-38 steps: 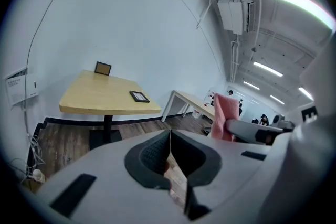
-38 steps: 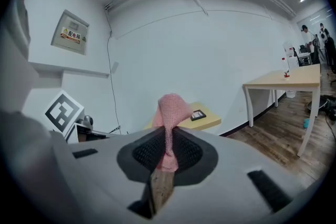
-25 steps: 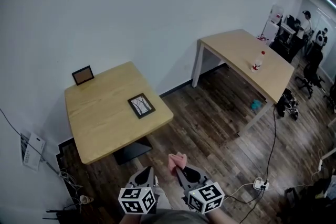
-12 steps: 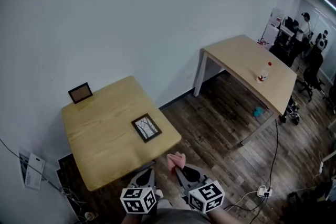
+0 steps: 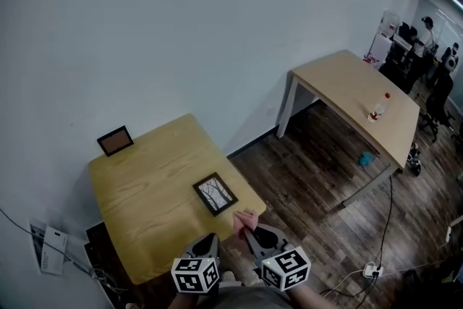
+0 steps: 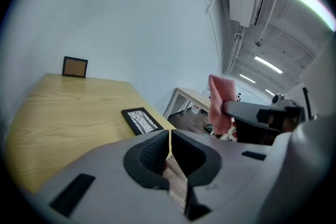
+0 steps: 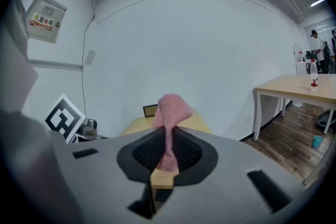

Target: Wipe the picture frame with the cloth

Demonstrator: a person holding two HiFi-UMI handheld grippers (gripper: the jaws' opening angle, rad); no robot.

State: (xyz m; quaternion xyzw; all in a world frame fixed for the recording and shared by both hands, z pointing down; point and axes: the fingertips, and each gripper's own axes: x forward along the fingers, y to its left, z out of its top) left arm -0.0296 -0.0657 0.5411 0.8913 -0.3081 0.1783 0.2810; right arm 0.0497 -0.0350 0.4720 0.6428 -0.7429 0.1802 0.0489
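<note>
A black picture frame (image 5: 215, 193) with a tree print lies flat near the front right corner of the small wooden table (image 5: 145, 192); the left gripper view shows the frame (image 6: 142, 120) just beyond the jaws. My right gripper (image 5: 246, 230) is shut on a pink cloth (image 5: 244, 221), which sticks up between the jaws (image 7: 170, 113) and hangs near the table's front edge. To its left, my left gripper (image 5: 208, 242) is shut with nothing in it (image 6: 170, 139). The pink cloth (image 6: 220, 102) shows at the right of the left gripper view.
A second small brown frame (image 5: 115, 140) stands against the wall at the table's back left. A larger wooden table (image 5: 354, 94) with a bottle (image 5: 377, 109) stands to the right. Cables and a power strip (image 5: 372, 271) lie on the wood floor. People stand at the far right.
Both grippers have moved forward toward the small table, which now sits closer and lower in the head view. The cloth stays held in the right gripper and the left stays shut.
</note>
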